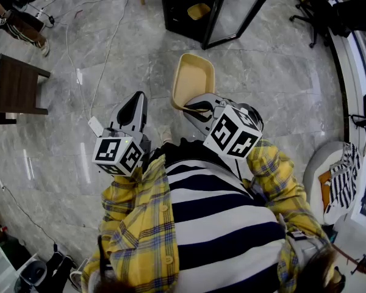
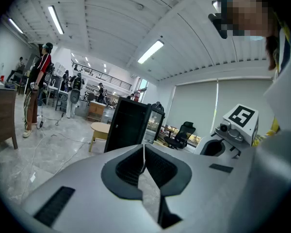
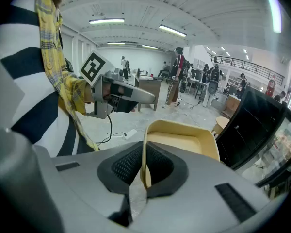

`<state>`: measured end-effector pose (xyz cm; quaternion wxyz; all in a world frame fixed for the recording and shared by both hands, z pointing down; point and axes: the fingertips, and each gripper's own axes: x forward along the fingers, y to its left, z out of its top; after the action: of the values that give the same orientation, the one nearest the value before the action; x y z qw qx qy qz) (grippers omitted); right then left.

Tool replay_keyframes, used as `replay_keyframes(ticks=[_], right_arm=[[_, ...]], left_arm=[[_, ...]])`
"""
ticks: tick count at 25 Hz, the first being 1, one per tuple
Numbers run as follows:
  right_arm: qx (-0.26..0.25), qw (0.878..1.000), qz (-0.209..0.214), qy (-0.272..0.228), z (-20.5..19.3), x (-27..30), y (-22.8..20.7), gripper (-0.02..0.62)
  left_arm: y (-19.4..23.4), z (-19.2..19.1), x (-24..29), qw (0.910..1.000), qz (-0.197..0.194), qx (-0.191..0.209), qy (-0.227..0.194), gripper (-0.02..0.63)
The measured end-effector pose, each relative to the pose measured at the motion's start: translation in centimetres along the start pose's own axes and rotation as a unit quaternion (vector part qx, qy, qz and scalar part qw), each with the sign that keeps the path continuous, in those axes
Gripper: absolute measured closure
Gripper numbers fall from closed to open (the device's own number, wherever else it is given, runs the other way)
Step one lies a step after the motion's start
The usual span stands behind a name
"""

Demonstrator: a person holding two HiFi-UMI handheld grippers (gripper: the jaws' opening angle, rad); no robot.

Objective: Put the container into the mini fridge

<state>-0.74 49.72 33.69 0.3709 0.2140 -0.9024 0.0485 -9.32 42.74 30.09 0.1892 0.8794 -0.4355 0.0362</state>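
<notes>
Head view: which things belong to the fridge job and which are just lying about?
Job: container, clamped by its rim in the right gripper; mini fridge, door open; left gripper, shut, empty.
Lying about: wooden table; floor cables; office chair.

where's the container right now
Head view centre: the container, its rim clamped in the right gripper, is held just short of the open mini fridge ahead.
</notes>
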Motion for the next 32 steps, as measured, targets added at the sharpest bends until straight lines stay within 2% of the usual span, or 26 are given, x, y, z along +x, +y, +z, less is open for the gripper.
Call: replay_keyframes(ticks=[6,9,17,22,27,32], right_arm=[[0.004,1.000,0.004,-0.002,-0.4,-0.2,0.1,0.557],[0.015,1.000,0.009,-0.006,-0.5,0.1,0.5,0.557],[0.002,1.000,0.012,0.003,-1.6,0.0,1.4,0.557],[0.002,1.000,0.016,0.011,-2.0,0.3,0.8,0.557],[0.009,1.000,0.017,0.018,-1.3,1.9,-0.4,0.557],[0.024,0.999,0.013,0.035,-0.9,3.7,-3.7,0.557]], left_arm=[[-1.0,-0.3,0.1,0.9999,-0.006,0.009,0.004,0.583],[-1.0,-1.0,-0.3,1.0000,-0.003,0.002,0.005,0.583],[-1.5,-2.7,-0.5,0.9999,0.004,-0.006,0.013,0.583],[-1.8,-1.7,0.7,1.0000,-0.004,0.003,0.005,0.583],[0.1,-1.0,2.4,0.9998,-0.012,0.011,0.006,0.583],[3.1,-0.2,5.3,0.9999,-0.009,0.006,0.011,0.583]])
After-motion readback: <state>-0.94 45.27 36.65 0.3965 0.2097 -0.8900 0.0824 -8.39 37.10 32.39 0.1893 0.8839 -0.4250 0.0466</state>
